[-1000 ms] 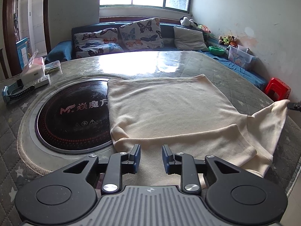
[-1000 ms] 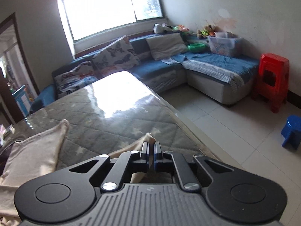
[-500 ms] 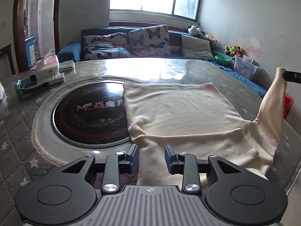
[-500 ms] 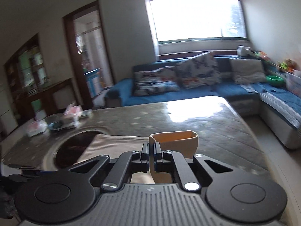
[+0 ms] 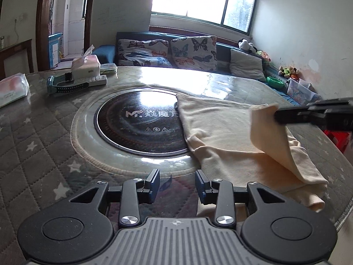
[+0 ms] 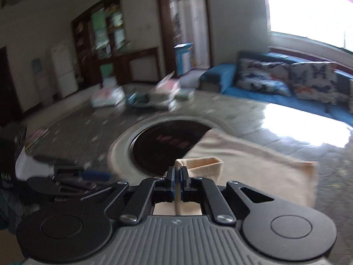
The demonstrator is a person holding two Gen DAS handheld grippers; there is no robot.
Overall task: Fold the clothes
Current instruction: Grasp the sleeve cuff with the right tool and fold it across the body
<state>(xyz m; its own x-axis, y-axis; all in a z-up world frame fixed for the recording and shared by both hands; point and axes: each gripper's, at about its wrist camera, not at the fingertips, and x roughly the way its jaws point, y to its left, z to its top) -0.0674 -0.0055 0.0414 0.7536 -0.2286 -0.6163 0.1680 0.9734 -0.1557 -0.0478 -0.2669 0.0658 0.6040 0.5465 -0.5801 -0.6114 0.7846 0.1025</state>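
Note:
A cream garment (image 5: 222, 132) lies on the round quilted table, partly over the black cooktop disc (image 5: 139, 121). My right gripper (image 6: 177, 172) is shut on the garment's sleeve end (image 6: 200, 165) and holds it up above the garment body (image 6: 253, 165). In the left wrist view the right gripper (image 5: 278, 114) comes in from the right with the lifted sleeve (image 5: 269, 132) hanging from it. My left gripper (image 5: 177, 181) is open and empty, low over the table's near edge, just left of the garment's hem.
Tissue boxes (image 5: 86, 65), a remote and a teal item (image 5: 66, 84) sit at the table's far left. A blue sofa with butterfly cushions (image 5: 192, 50) stands behind the table. A red stool (image 5: 337, 137) is on the right floor.
My right gripper has lifted the sleeve off the table's right edge and swung it left over the garment body. My left gripper has drawn back and left and stays open.

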